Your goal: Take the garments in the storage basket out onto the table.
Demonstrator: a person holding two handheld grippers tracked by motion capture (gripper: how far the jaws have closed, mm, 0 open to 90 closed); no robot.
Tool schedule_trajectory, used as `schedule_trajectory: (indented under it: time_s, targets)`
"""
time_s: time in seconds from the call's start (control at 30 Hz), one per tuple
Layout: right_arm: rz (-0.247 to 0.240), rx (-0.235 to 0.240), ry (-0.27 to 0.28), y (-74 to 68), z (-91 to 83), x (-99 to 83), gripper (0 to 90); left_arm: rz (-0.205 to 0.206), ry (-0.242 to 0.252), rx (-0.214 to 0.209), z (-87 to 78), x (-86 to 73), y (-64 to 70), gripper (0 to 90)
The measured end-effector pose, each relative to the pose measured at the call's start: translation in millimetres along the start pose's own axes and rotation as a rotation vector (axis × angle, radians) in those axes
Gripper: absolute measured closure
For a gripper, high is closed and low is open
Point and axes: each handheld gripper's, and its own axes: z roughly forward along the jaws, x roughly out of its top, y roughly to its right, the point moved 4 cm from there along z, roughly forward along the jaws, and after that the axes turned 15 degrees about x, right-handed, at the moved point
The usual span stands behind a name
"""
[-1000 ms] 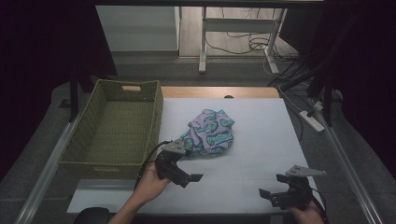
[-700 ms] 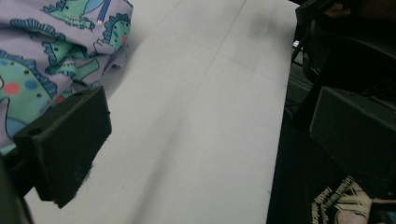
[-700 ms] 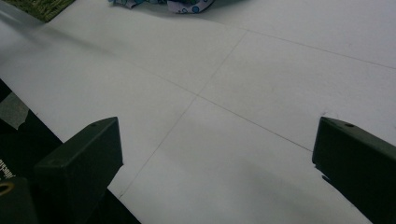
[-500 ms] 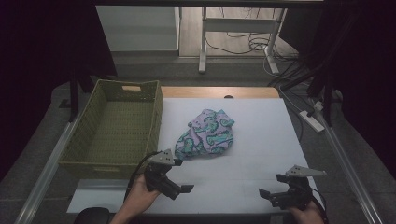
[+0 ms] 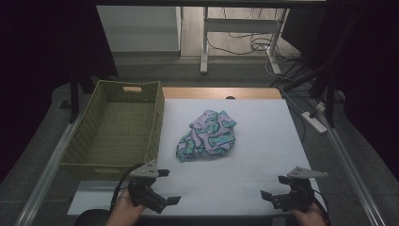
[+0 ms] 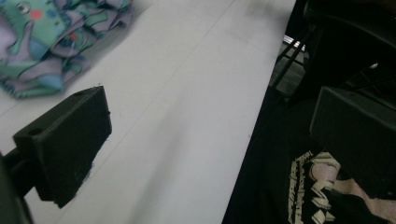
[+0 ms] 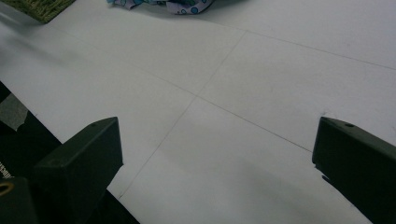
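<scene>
So the worktop (image 5: 263,141) is covered in a white sheet, and a crumpled cloth (image 5: 207,135) with a purple, teal and green print sits about mid-worktop, a bit toward the left and the far edge. A green woven basket (image 5: 96,127) sits along the left edge, just beside the cloth but not touching it. The left tongs (image 5: 164,188) are at the near edge toward the left corner, jaws wide apart with nothing between them. The right tongs (image 5: 275,188) are down by the near right corner, also spread wide and holding nothing. Both are well apart from the cloth. 2 hands come in from the bottom.
</scene>
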Motion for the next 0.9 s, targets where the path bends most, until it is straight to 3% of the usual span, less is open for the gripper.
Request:
schedule_trajectory:
  time_s: [0.27,0.43,0.67,0.9]
  targets:
    - [-0.001,-0.001,-0.001,0.0,0.1,0.0,1.7,-0.03,-0.004,0.048,-16.0,-17.0,-8.3,0.0]
    - [0.0,-0.002,0.002,0.0,0.1,0.0,1.7,-0.072,-0.003,0.062,-25.6,-30.1,-18.0,0.0]
    - [0.004,-0.005,0.004,0.2,0.0,0.0,1.7,-0.129,-0.009,0.136,-39.9,-51.2,-34.0,0.0]
    - [0.005,-0.007,0.007,0.3,-0.2,0.0,1.7,-0.164,-0.003,0.17,-49.7,-61.6,-45.5,0.0]
